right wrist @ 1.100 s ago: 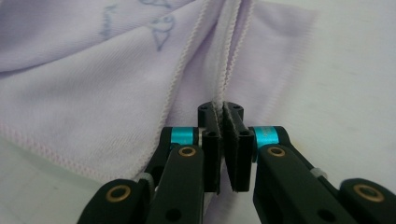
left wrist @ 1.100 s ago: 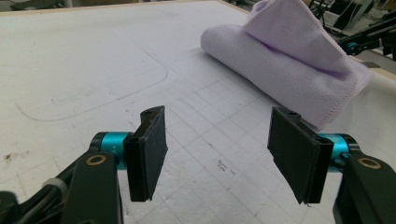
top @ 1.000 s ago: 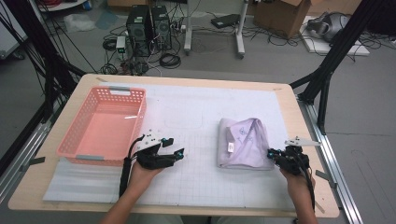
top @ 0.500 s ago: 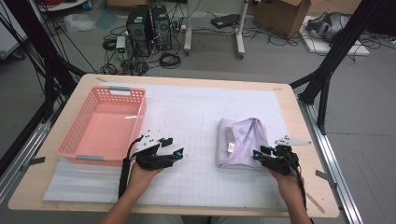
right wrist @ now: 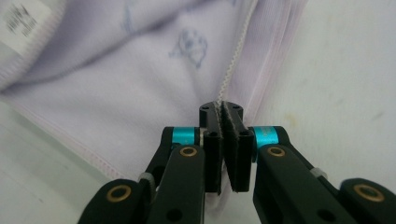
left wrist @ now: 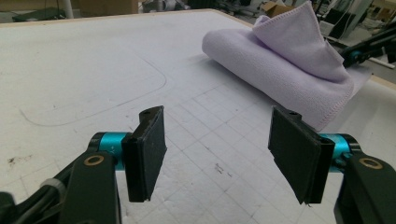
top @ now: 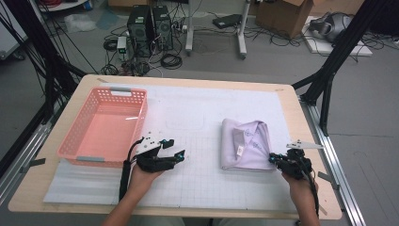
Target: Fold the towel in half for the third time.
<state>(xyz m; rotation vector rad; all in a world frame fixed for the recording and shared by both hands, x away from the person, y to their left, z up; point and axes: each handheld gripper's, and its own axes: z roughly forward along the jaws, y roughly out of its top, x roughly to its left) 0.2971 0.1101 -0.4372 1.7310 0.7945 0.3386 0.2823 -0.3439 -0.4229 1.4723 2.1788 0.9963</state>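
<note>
A folded lilac towel [top: 247, 143] with a white label lies right of the mat's middle. At its near right corner, my right gripper [top: 274, 159] has just been closing, and its jaws now pinch the towel's stitched edge [right wrist: 140, 79]; in the right gripper view the pads [right wrist: 223, 121] meet on the hem. My left gripper [top: 175, 148] rests on the mat beside the basket, pointing toward the towel [left wrist: 280, 70]. Its jaws [left wrist: 219, 149] stand wide apart with only the gridded mat between them.
A pink plastic basket [top: 101, 127] sits at the mat's left, right behind my left hand. The white gridded mat [top: 197, 117] covers most of the wooden table. Black frame legs stand at the table's right edge [top: 324, 94].
My right gripper has shifted left to the towel's near right corner and closed on its edge. My left gripper has kept still.
</note>
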